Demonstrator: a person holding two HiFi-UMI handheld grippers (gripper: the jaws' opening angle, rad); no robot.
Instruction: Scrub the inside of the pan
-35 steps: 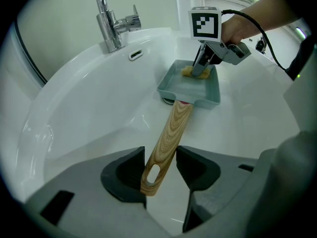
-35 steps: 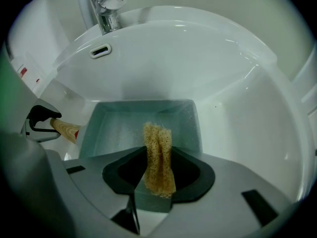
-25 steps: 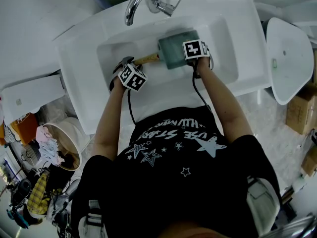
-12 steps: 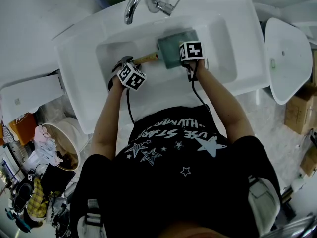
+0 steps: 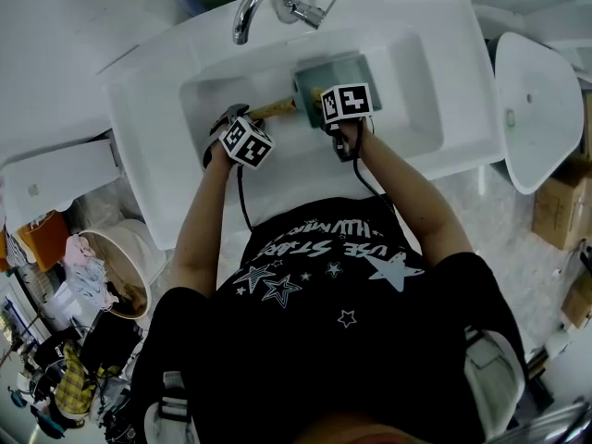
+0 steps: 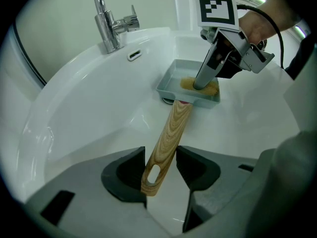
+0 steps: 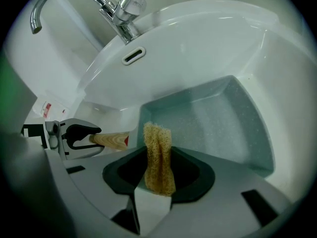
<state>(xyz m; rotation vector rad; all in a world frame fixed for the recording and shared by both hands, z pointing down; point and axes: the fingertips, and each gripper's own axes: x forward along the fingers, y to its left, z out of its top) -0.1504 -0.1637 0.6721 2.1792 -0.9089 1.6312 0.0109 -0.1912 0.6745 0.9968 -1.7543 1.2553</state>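
Your right gripper (image 7: 159, 175) has its jaws pinching a folded, coarse yellow scrubbing sponge (image 7: 157, 143), which sticks out past the tips. Judging by the left gripper view, the sponge's free end is down on the floor of the pale blue-grey square pan (image 7: 213, 128), in the corner just beside the handle root. From there the bare floor opens ahead and to the right in the right gripper view. Your stroke likely needs to run that way, away from the handle.

Your left gripper (image 6: 161, 175) has its jaws set wide around the tip of the light wooden handle (image 6: 168, 138), and seems to clamp it. The handle's long axis runs straight from those jaws to the pan, so that hand braces while the right, directly over the pan, does the work.

The pan sits in the white sink basin (image 5: 222, 100). Its raised walls bound each stroke. The chrome faucet (image 5: 259, 3) stands well apart at the far rim, not in your way.
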